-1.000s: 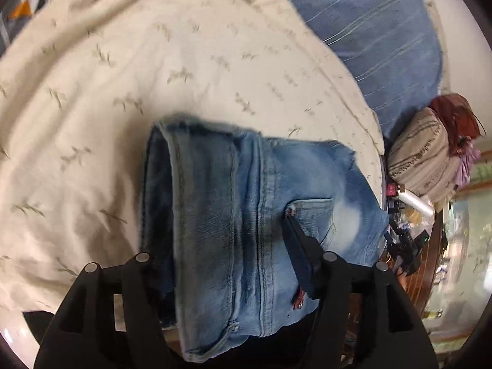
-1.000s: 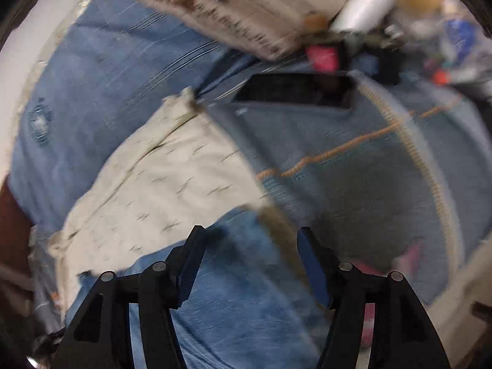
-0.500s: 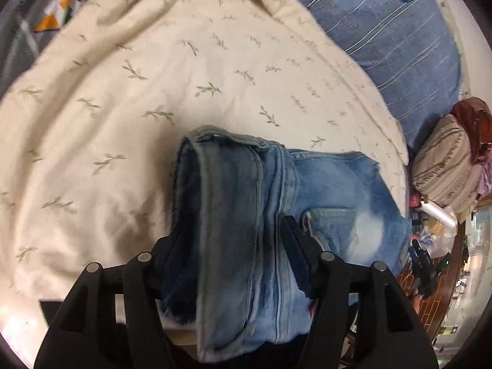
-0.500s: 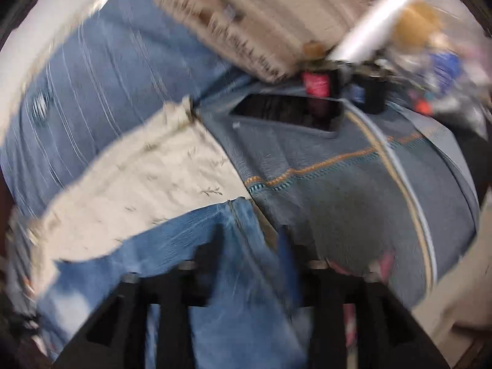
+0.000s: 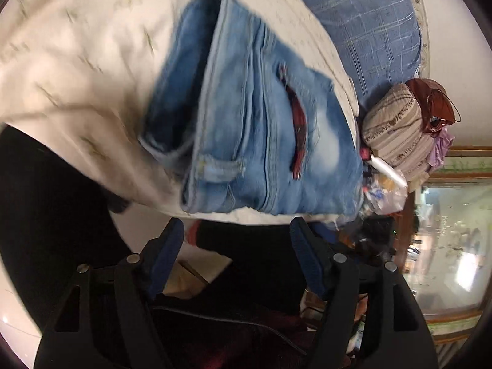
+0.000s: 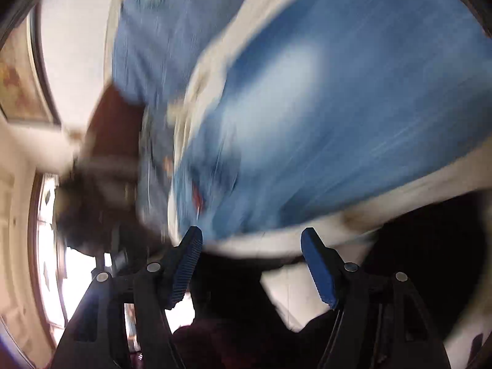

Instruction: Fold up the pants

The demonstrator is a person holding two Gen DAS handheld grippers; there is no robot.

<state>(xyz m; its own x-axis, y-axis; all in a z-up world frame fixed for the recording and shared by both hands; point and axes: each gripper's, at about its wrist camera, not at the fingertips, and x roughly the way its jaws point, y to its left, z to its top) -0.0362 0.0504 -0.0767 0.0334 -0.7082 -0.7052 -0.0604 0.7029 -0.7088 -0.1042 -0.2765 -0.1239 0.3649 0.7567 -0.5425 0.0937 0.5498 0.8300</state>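
Both claws are spread wide with nothing between the blue pads, and each sits just off the near edge of the bedding rather than over the denim. The left claw [image 5: 236,227] points forward at the folded pants [image 5: 261,129], a compact light-blue bundle lying on the cream leaf-print blanket [image 5: 77,61], with a dark red strip showing along one pocket.

The right claw [image 6: 252,236] is in the same wide-open pose, but its view is badly smeared, so the pants [image 6: 338,107] are just a big blue mass above the fingertips with a cream edge under them.

Only the left view gives the surroundings: a blue striped cloth [image 5: 369,30] beyond the blanket, a striped beige bundle [image 5: 396,135] to the side, and a reddish-brown bag [image 5: 430,101] touching it.
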